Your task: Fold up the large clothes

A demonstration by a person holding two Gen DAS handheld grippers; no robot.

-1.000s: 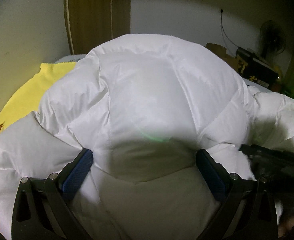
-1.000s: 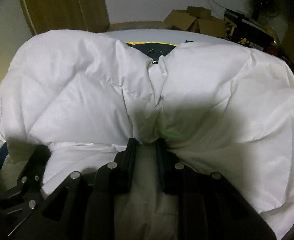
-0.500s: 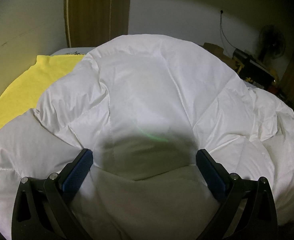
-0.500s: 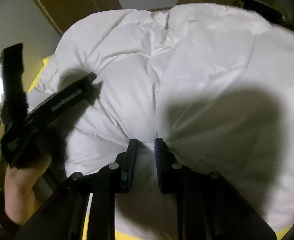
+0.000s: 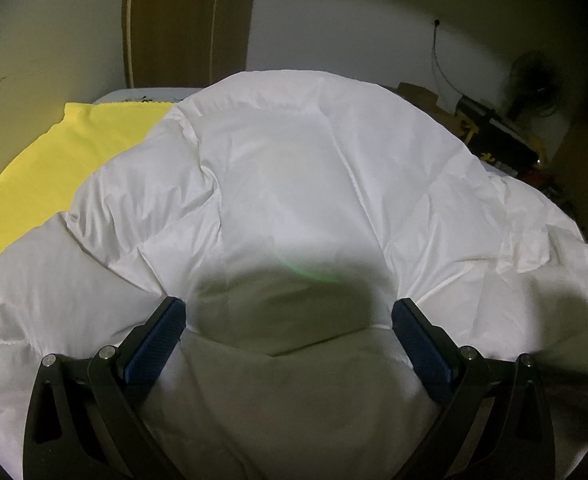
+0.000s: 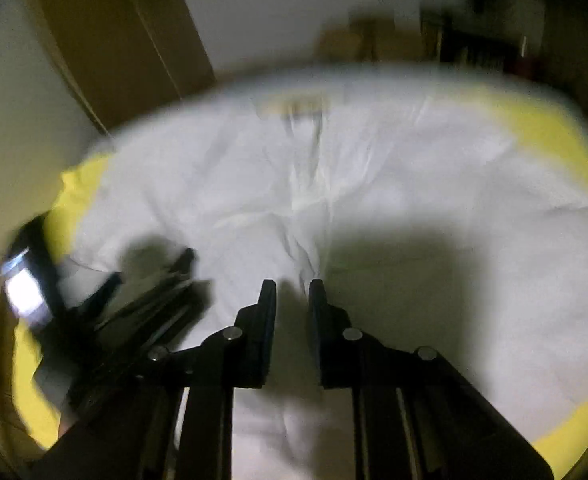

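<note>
A yellow sheet (image 5: 94, 140) covers the supporting surface, showing at the left of the left wrist view and as a yellow rim along the right and lower left edges of the right wrist view. A pale bare strip of the surface (image 5: 134, 94) shows beyond the sheet, at upper left. Directly on the sheet lies a white quilted down jacket (image 5: 294, 200), spread wide, puffy and creased, filling the frame's centre.

I see a white quilted jacket (image 5: 302, 184) on a plain yellow sheet (image 5: 74, 148). My gripper pads (image 5: 156, 344) are dark blue.
</note>
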